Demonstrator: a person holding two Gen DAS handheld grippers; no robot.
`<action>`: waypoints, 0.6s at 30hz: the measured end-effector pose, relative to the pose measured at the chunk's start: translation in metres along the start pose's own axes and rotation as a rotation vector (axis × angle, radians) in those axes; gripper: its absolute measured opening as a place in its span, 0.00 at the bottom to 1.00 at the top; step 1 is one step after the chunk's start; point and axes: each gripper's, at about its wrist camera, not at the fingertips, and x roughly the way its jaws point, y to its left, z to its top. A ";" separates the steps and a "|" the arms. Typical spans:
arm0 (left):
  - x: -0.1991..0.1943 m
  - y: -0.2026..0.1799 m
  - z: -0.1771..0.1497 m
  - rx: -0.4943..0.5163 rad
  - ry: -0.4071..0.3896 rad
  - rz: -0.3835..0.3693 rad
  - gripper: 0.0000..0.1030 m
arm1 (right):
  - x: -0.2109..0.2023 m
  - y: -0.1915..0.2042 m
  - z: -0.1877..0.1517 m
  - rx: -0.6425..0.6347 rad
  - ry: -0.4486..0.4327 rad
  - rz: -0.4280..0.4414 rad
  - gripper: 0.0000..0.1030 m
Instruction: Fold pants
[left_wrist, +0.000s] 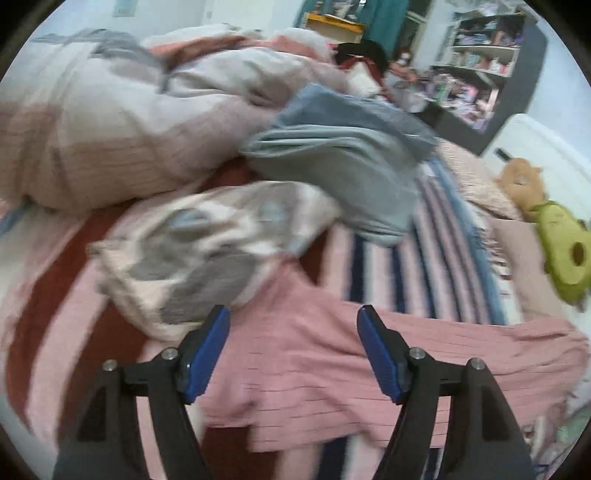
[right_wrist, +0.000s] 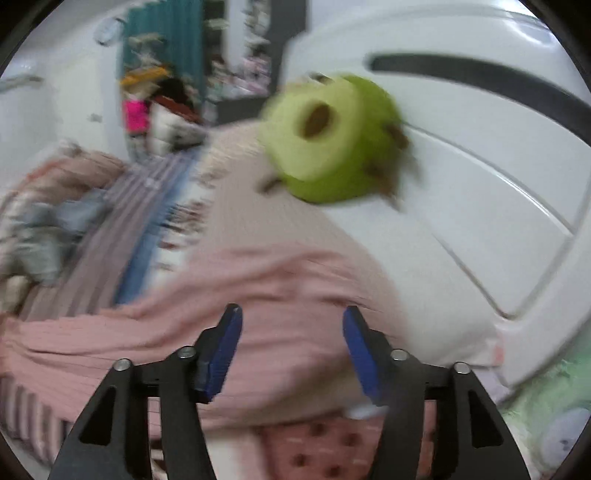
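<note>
Your left gripper (left_wrist: 293, 354) and right gripper (right_wrist: 291, 350) are released, empty. The pink pants (left_wrist: 317, 369) are soft and light; pinch their edge near the bed's (left_wrist: 399, 269) side.

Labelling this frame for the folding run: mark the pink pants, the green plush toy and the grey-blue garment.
pink pants (left_wrist: 317, 373): left wrist view, ribbed cloth between the fingers.
green plush toy (right_wrist: 332, 147): right wrist view, its pale front face.
grey-blue garment (left_wrist: 343, 162): left wrist view, middle of the heap.

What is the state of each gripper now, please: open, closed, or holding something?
Left gripper: open, holding nothing; the pink pants lie below its fingers.
Right gripper: open, holding nothing, above the same pink pants.
</note>
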 end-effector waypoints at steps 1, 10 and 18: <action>0.004 -0.011 0.000 0.006 0.015 -0.031 0.66 | -0.001 0.011 0.002 -0.004 -0.001 0.047 0.56; 0.065 -0.104 -0.027 0.116 0.178 -0.212 0.66 | 0.071 0.161 -0.020 -0.500 0.165 0.323 0.62; 0.089 -0.137 -0.056 0.116 0.287 -0.286 0.66 | 0.137 0.251 -0.075 -0.789 0.297 0.467 0.62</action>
